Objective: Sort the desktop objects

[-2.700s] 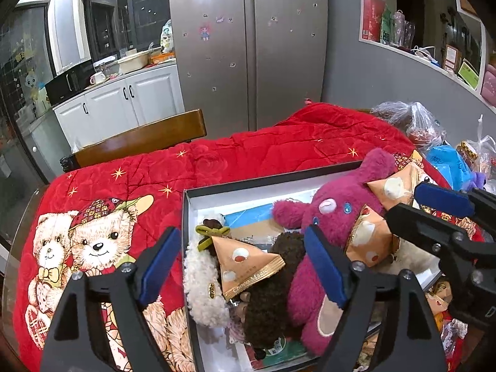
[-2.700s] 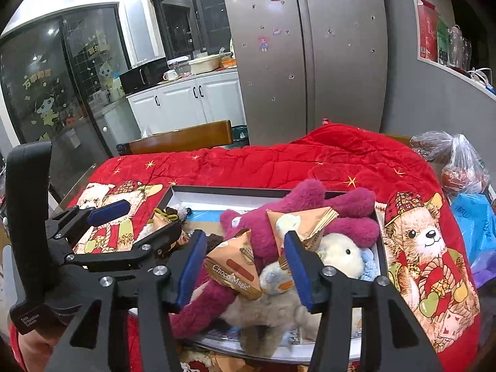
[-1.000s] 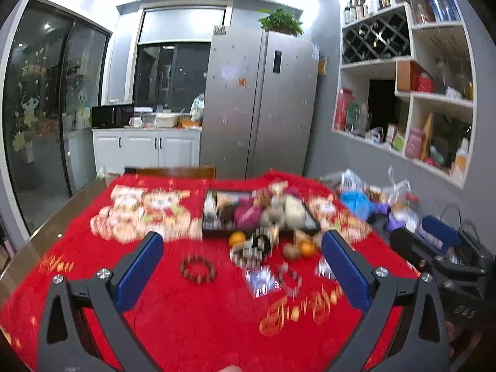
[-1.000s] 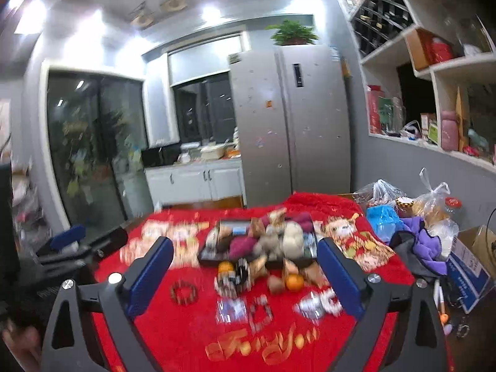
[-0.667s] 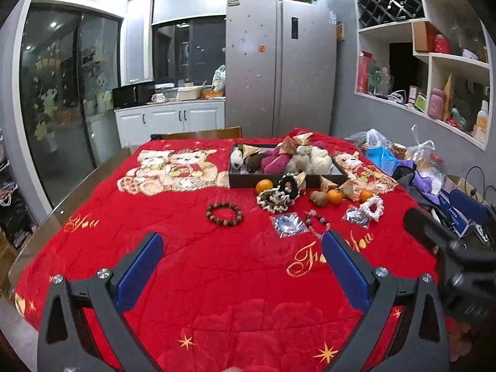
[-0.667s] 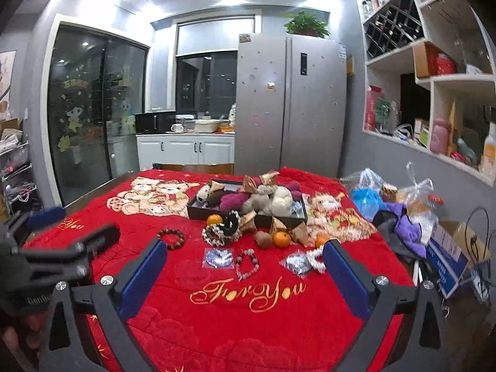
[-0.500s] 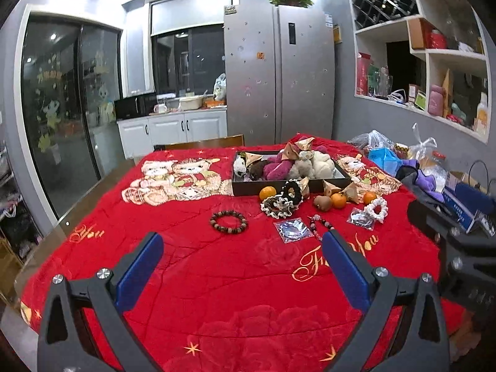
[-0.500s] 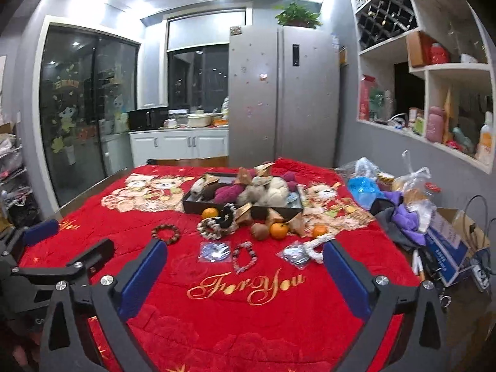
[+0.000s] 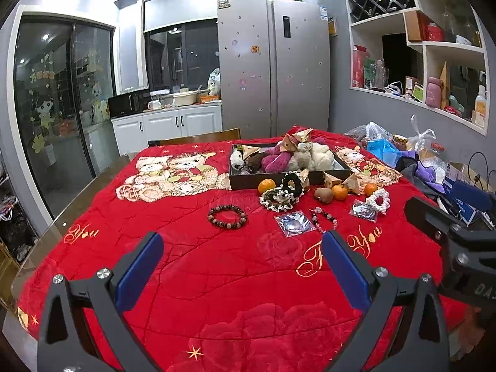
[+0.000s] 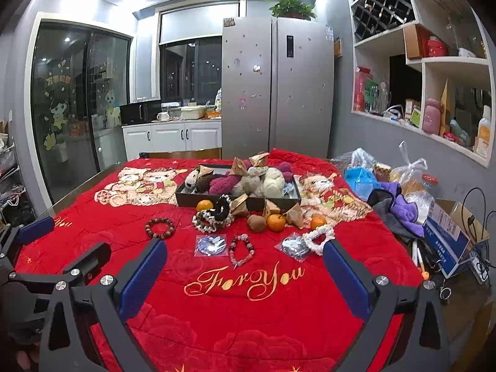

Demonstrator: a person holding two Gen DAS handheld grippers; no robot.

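Observation:
A dark tray (image 9: 341, 173) (image 10: 186, 200) full of plush toys (image 9: 279, 161) (image 10: 223, 183) and triangular snack packs sits far back on the red cloth. In front of it lie oranges (image 9: 266, 185) (image 10: 276, 221), scrunchies (image 9: 291, 184) (image 10: 221, 206), a brown bead bracelet (image 9: 227, 215) (image 10: 159, 228), a pink bead bracelet (image 9: 324, 218) (image 10: 241, 249), foil packets (image 9: 294, 223) (image 10: 210, 245) and a white scrunchie (image 9: 378, 200) (image 10: 319, 237). My left gripper (image 9: 241, 248) is open and empty above the near cloth. My right gripper (image 10: 245, 257) is open and empty too.
The table's glass edge (image 9: 40, 248) shows at left. Plastic bags (image 10: 359, 161), a purple cloth (image 10: 403, 207) and a cardboard box (image 10: 449, 232) crowd the right side. A wooden chair (image 9: 198, 138) stands behind the table. A fridge (image 10: 276, 86) is beyond.
Both grippers have pulled far back from over the tray of plush toys and now stand open at the near edge of the table. In the last half second they hardly moved.

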